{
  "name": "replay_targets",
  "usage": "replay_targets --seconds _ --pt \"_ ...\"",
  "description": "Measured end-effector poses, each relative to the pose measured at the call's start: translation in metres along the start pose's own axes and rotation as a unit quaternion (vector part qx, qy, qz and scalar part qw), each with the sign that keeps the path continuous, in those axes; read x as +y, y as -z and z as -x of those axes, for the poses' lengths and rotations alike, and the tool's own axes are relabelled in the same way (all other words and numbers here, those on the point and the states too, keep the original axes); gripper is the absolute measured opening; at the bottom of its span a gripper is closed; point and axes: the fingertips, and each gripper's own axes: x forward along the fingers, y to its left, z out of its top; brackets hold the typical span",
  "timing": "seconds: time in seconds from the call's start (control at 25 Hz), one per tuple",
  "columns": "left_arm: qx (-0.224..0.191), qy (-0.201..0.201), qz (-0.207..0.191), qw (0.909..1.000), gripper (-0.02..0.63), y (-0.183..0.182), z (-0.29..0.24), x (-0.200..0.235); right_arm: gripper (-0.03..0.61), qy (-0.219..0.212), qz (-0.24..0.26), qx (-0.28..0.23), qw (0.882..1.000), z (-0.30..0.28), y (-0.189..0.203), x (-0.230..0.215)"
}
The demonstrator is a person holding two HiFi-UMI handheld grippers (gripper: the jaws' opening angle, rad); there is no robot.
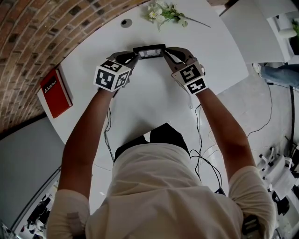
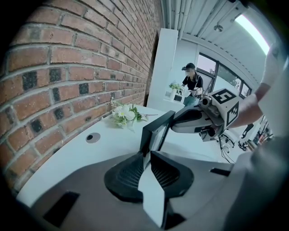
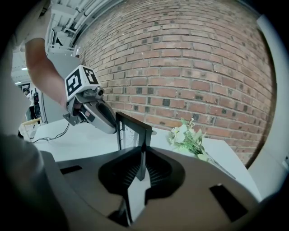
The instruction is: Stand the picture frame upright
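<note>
A small black picture frame point(image 1: 149, 51) is held upright over the white table point(image 1: 154, 98), one gripper at each end. My left gripper point(image 1: 132, 57) is shut on the frame's left edge; in the left gripper view the frame point(image 2: 156, 131) runs away from the closed jaws toward the other gripper point(image 2: 198, 121). My right gripper point(image 1: 167, 53) is shut on the frame's right edge; in the right gripper view the frame point(image 3: 133, 131) stands between the ribbed pads, with the left gripper point(image 3: 97, 115) at its far end.
A sprig of white flowers point(image 1: 163, 13) lies at the table's far side, near a round cable hole point(image 1: 126, 22). A red book point(image 1: 55, 92) sits at the table's left edge by the brick wall point(image 1: 42, 32). Cables point(image 1: 205, 158) trail on the floor. A person point(image 2: 193, 83) stands far behind.
</note>
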Motion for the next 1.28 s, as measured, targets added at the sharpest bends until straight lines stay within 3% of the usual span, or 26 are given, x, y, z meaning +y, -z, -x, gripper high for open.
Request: replay_targets --seconds 1.28 --pt "-0.007 -0.005 0.001 1.0 0.063 0.0041 0.0041 0.0036 0.035 0.01 -0.02 -0.001 1.0 0.0015 0.0057 0.0017"
